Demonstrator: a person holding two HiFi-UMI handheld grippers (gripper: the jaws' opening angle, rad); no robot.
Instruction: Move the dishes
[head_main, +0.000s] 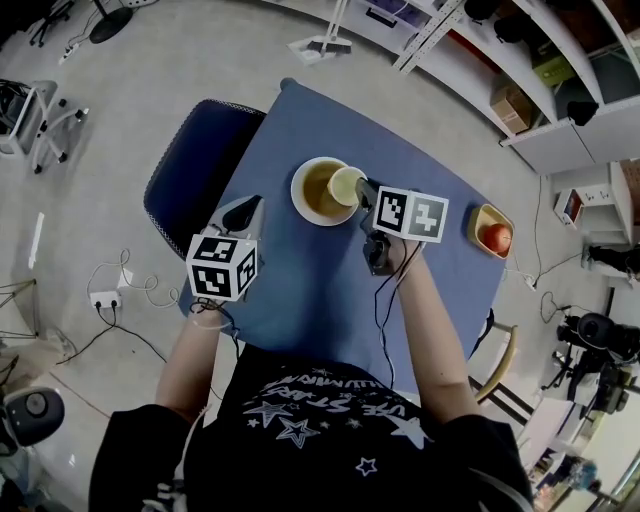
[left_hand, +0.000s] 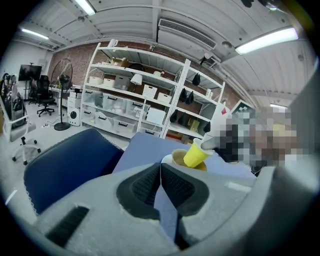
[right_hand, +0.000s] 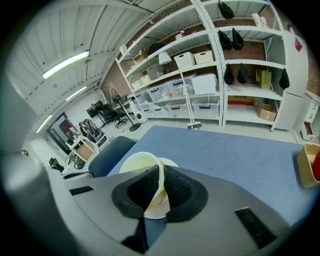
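Note:
A white bowl (head_main: 303, 205) with a brownish inside stands on the blue table (head_main: 300, 290). A small yellow cup (head_main: 346, 185) hangs tilted over the bowl's right side. My right gripper (head_main: 366, 192) is shut on the cup's wall, one pad inside and one outside, as the right gripper view shows at the cup (right_hand: 135, 162) and the gripper (right_hand: 161, 175). My left gripper (head_main: 248, 207) is shut and empty near the table's left edge, well short of the bowl. In the left gripper view the cup (left_hand: 194, 155) and bowl (left_hand: 175, 159) lie beyond the gripper (left_hand: 160, 169).
A small yellow dish (head_main: 478, 225) holding a red apple (head_main: 497, 238) sits at the table's right edge. A dark blue chair (head_main: 190, 170) stands against the table's left side. Shelving and cables surround the table on the floor.

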